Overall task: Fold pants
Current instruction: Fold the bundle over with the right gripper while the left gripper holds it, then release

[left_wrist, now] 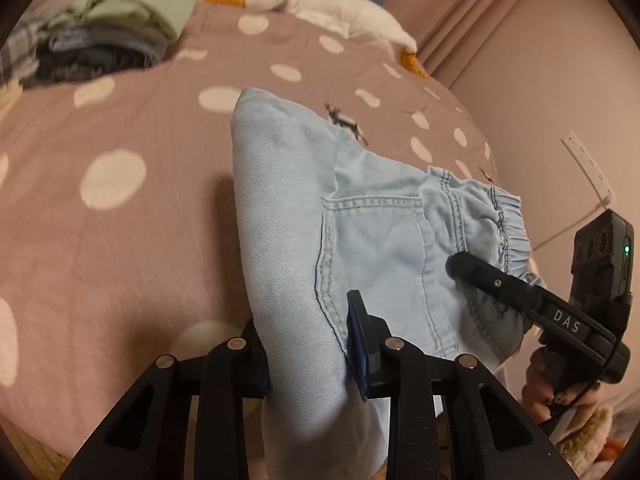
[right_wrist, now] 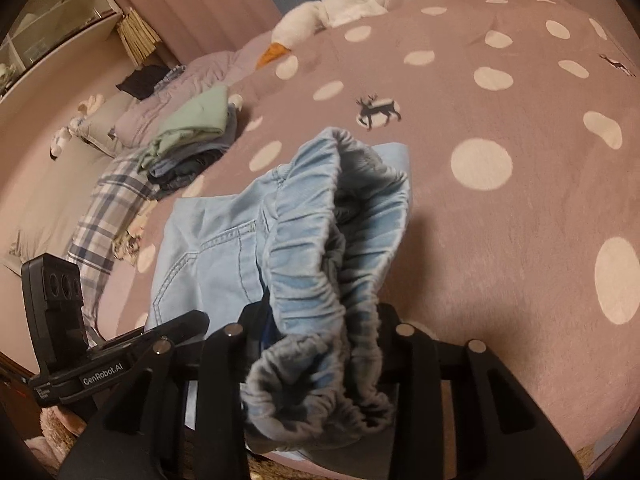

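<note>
Light blue pants (left_wrist: 352,216) hang folded over the near edge of a mauve polka-dot bed cover (left_wrist: 120,128). My left gripper (left_wrist: 308,344) is shut on the folded leg edge of the pants, beside the back pocket. My right gripper (right_wrist: 320,344) is shut on the elastic waistband (right_wrist: 320,240), which bunches up between its fingers. The right gripper also shows at the right in the left wrist view (left_wrist: 520,292), at the waistband. The left gripper shows at lower left in the right wrist view (right_wrist: 132,352). The pants (right_wrist: 216,256) are lifted slightly off the cover.
A stack of folded clothes (left_wrist: 108,32) with a green piece on top sits at the far left of the bed, also in the right wrist view (right_wrist: 192,140). A white goose plush (left_wrist: 320,4) lies at the far edge. A plaid cloth (right_wrist: 108,208) lies beside the stack.
</note>
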The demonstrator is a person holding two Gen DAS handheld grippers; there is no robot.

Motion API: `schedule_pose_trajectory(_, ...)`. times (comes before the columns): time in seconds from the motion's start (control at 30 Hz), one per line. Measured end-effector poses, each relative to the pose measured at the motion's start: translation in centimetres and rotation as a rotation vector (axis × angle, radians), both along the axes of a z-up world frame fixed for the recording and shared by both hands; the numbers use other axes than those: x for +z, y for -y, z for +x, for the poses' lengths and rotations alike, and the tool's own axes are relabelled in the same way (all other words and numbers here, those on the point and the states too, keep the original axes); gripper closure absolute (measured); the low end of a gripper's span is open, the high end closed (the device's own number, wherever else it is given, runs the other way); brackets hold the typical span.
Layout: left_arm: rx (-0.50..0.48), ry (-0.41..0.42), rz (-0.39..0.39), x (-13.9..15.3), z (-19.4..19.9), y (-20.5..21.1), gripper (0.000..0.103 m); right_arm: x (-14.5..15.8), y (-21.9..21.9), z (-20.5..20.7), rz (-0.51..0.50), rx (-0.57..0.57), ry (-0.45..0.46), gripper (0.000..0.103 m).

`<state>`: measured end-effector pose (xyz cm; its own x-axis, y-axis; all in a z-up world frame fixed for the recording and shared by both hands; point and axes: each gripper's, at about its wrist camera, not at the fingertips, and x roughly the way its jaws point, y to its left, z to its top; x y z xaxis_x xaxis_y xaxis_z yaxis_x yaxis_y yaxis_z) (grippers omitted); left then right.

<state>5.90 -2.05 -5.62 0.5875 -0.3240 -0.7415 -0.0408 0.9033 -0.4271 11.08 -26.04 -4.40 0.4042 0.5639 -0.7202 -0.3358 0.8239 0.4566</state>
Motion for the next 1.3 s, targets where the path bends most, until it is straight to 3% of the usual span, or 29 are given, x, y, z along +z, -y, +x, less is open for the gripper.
schedule_pose_trajectory(0.57,0.005,0.048,0.112,1.6,4.5,-0.9,0.074,1.6,-2.5,4.3,-0.067,-0.013,0.081,0.066)
schedule_pose_trajectory(0.93,0.005,0.037,0.115,1.1,5.8,-0.6,0.074,1.7,-2.9,5.7,-0.100,-0.031,0.089,0.066)
schedule_pose_trajectory(1.1,0.008,0.020,0.147,-0.2,7.4,-0.3,0.074,0.7,-3.2,7.4,-0.130,-0.045,0.075,0.065)
schedule_pose_trajectory(1.3,0.018,-0.094,0.190,-3.8,8.5,0.0,0.070,-2.2,-4.6,8.9,-0.227,-0.043,0.000,0.062)
